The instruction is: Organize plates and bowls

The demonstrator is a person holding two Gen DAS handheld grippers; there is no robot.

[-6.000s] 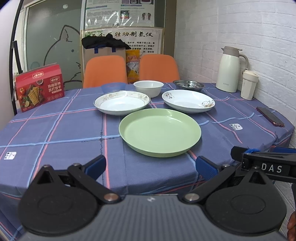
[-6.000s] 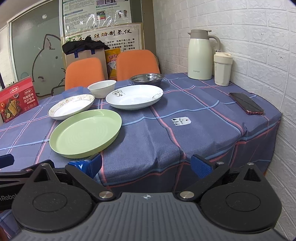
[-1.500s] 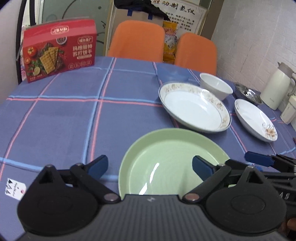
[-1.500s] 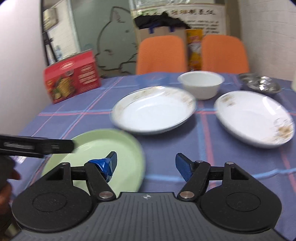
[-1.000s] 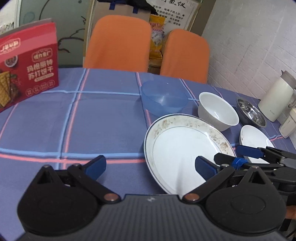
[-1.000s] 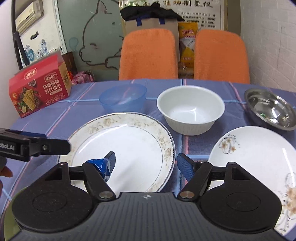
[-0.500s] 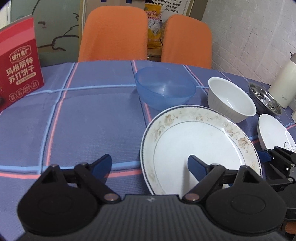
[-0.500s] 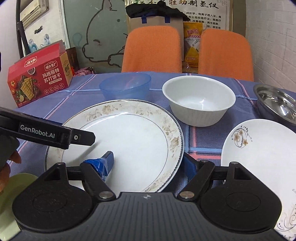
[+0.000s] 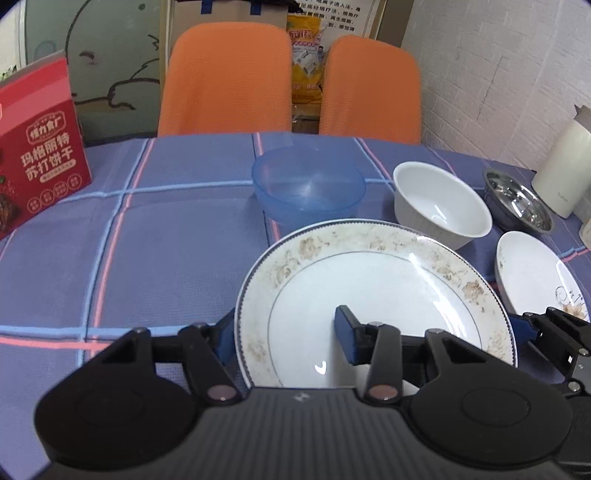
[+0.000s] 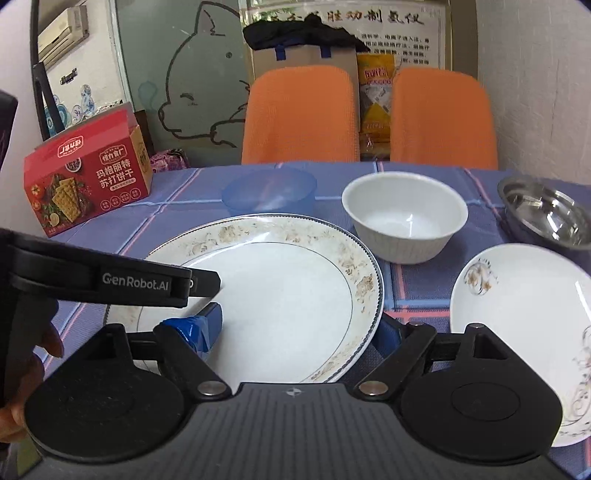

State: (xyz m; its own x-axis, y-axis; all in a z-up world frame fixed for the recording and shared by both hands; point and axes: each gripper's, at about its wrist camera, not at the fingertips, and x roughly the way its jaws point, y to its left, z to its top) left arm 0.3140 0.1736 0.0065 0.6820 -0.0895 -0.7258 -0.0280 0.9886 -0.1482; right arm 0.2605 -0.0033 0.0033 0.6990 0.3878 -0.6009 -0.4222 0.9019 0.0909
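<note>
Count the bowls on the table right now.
3: blue plastic bowl behind the floral plate, white bowl to its right, steel bowl farther right by the thermos. Any nearer the cameras would be hidden.

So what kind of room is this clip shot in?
Probably an office break room or small dining corner, not a home kitchen: a table with a checked cloth laid with dishes, two orange chairs, a white brick wall, and printed posters behind.

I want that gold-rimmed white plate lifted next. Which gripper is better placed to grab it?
Either, marginally the left. The left gripper straddles the gold-rimmed white plate's left rim, one finger outside, one over the well. The right gripper straddles the opposite rim likewise. Both are open.
</note>
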